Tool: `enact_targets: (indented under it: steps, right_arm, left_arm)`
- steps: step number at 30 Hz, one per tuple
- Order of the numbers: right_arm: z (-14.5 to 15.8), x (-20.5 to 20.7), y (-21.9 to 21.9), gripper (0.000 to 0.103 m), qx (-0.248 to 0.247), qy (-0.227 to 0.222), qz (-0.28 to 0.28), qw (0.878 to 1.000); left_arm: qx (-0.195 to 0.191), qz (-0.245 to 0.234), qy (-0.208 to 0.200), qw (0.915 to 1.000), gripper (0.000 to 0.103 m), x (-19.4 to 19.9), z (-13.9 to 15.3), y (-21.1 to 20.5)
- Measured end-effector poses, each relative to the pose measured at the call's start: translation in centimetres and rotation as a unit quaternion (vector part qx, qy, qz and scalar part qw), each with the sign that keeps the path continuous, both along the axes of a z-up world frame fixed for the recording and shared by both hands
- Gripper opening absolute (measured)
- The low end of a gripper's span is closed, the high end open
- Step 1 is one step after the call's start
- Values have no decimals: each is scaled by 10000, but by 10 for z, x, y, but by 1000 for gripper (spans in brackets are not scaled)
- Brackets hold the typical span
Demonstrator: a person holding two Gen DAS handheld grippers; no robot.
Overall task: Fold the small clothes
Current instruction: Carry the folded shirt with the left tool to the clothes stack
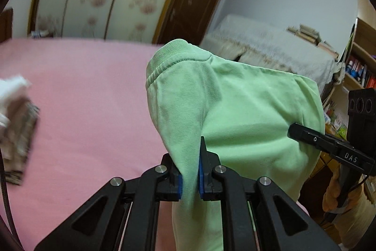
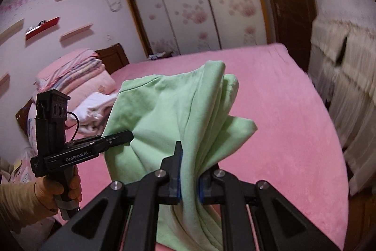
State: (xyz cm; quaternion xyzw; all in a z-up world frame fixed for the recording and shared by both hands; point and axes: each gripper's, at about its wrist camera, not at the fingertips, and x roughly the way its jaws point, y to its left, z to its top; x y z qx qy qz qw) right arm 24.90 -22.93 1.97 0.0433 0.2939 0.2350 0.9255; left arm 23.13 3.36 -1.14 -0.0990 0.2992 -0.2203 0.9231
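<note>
Both claws are raised above the pink bed, holding the green garment up between them. The left claw is clamped on one bunched fold, the right claw on another. Only the right wrist view shows the person's left hand gripping its handle and stacked bedding; only the left shows a bookshelf.
</note>
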Motion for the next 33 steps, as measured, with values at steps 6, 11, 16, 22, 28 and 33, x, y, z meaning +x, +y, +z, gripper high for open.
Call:
enact_targets:
  steps: [6, 11, 16, 22, 28, 33]
  right_arm:
    - [71, -44, 75, 9, -30, -615, 464, 9970]
    - [97, -64, 141, 9, 2, -870, 859, 9925]
    - [104, -65, 210, 9, 103, -881, 1240, 9883]
    - [104, -50, 298, 9, 273, -796, 1618, 9832]
    - [112, -3, 372, 9, 575, -635, 1801, 9799]
    - [116, 51, 419, 9, 870, -504, 1845, 9777]
  left_arm:
    - [210, 460, -599, 9969, 9, -69, 76, 78]
    - [622, 937, -910, 9895, 9, -119, 116, 153]
    - [1101, 1355, -979, 9798, 9, -145, 135, 217]
    - [1624, 1866, -974, 9640, 9, -152, 151, 300]
    - [2112, 2313, -1038, 9440, 9, -110, 172, 373]
    - [2318, 2606, -1062, 9312, 9, -44, 184, 409]
